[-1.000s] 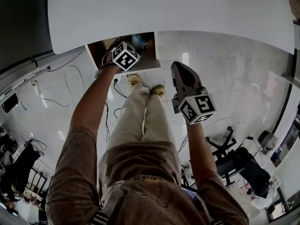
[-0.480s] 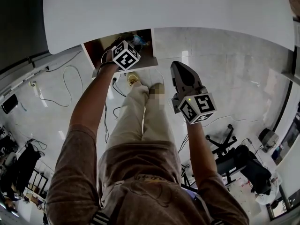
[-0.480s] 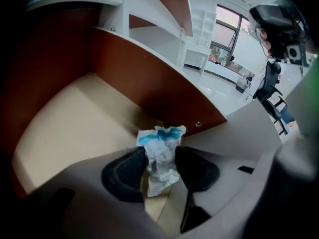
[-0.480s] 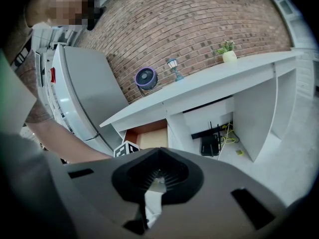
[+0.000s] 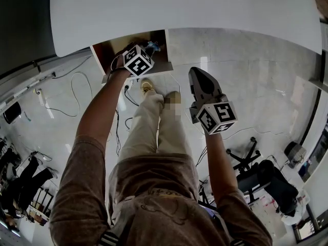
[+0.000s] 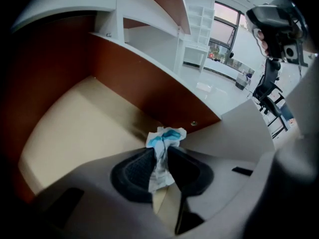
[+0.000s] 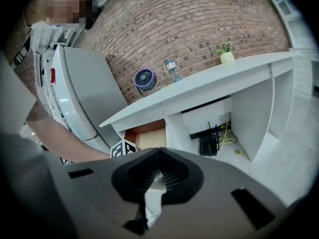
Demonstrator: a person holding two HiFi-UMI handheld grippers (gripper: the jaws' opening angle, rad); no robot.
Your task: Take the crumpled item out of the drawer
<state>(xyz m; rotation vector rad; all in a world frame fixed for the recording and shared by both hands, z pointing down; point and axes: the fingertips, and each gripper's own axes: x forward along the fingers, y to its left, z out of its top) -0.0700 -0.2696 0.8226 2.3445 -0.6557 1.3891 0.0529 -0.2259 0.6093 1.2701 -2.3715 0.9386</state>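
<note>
— Where had they got to when you looked over?

— The big white desk (image 5: 179, 9) stood ahead of both arms, and its drawer (image 6: 75, 128) was pulled open, brown walls and a pale floor. The left gripper (image 6: 160, 166) was reaching down inside it.

— And the other arm?

— The right gripper (image 7: 158, 176) hung out over the room floor, well apart from the drawer, its jaws drawn together with nothing in them. It had no part in this, as far as I could judge.

— So the left one had the thing?

— Just about. Its jaws were closing, and the crumpled item (image 6: 163, 138), a white scrap with blue on it, stood right between the pads, its top poking out past the tips. Both pads looked to be touching it already.

— Which step would you call that?

— The grasp itself, I'd say. The item was not yet out; it sat low in the drawer, near the far wall ahead of the jaws.

— What did the next move need?

— A firm pinch first, I reckoned, since the scrap looked light and limp. Then a lift straight back, clear of the drawer's front edge.
</note>
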